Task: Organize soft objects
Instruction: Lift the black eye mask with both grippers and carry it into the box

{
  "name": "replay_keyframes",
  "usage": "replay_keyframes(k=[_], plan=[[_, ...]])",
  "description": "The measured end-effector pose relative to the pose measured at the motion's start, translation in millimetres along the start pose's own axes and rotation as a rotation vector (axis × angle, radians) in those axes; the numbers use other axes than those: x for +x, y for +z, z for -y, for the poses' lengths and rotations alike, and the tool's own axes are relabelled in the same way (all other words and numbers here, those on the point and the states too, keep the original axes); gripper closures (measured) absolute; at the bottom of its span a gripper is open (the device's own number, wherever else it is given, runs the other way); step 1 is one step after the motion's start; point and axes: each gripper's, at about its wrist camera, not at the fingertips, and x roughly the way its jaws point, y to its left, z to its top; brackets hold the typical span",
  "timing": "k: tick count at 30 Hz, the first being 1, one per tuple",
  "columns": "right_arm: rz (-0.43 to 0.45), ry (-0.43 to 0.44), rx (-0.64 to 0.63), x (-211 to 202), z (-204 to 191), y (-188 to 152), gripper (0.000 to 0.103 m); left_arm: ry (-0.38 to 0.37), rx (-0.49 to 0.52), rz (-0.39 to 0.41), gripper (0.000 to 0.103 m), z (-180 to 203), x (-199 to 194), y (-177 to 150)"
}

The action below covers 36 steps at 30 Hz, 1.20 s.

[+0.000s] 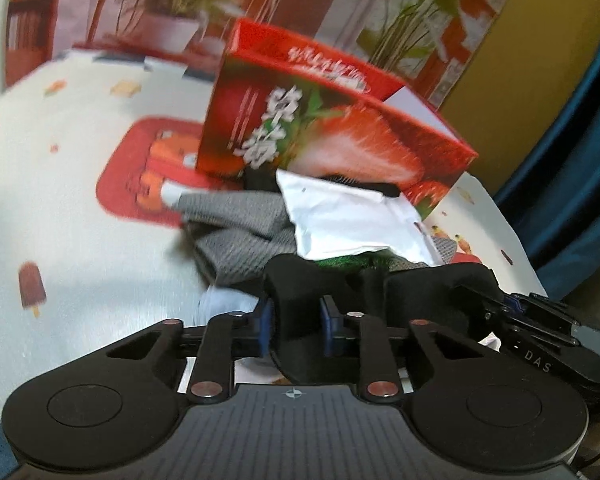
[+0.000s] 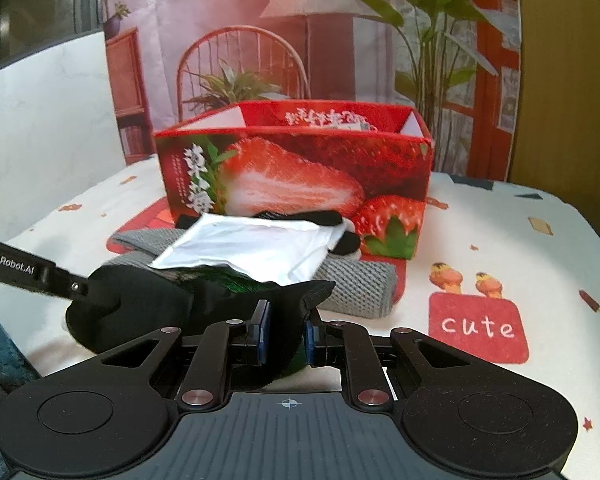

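Risk lay in both tools, the left tool (image 1: 296,320) and right tool (image 2: 286,330), being clamped on one black sock (image 2: 204,300), so pulling apart could have toppled the white packet (image 2: 248,248) resting on it.

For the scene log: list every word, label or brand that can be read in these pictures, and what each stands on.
"cute": red patch printed on the tablecloth.
"GenRobot.AI": side of the left gripper, seen from the right wrist.
"DAS": body of the right gripper, seen from the left wrist; it may be part of a longer word.
Large white Chinese characters on the strawberry box: too blurred to read.
White script on the box's inner flap: upside down, unreadable.
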Motion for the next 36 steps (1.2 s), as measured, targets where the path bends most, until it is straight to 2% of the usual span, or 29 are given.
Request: replay_keyframes(k=[3, 9, 20, 29, 36], plan=[[0.014, 0.011, -0.002, -4, -2, 4, 0.088, 0.015, 0.037, 0.028, 0.084, 8, -7, 0], [0.066, 0.040, 0.019, -19, -3, 16, 0.088, 0.009, 0.075, 0.116, 0.085, 16, -29, 7], [0.138, 0.062, 0.025, -32, 1, 46, 0.088, 0.010, 0.095, 0.217, 0.085, 24, -51, 36], [0.202, 0.090, 0.015, -14, 11, 111, 0.089, 0.039, 0.159, 0.318, 0.085, 39, -48, 95], [0.211, 0.067, -0.022, 28, 17, 169, 0.090, 0.070, 0.170, 0.340, 0.085, 48, -20, 144]])
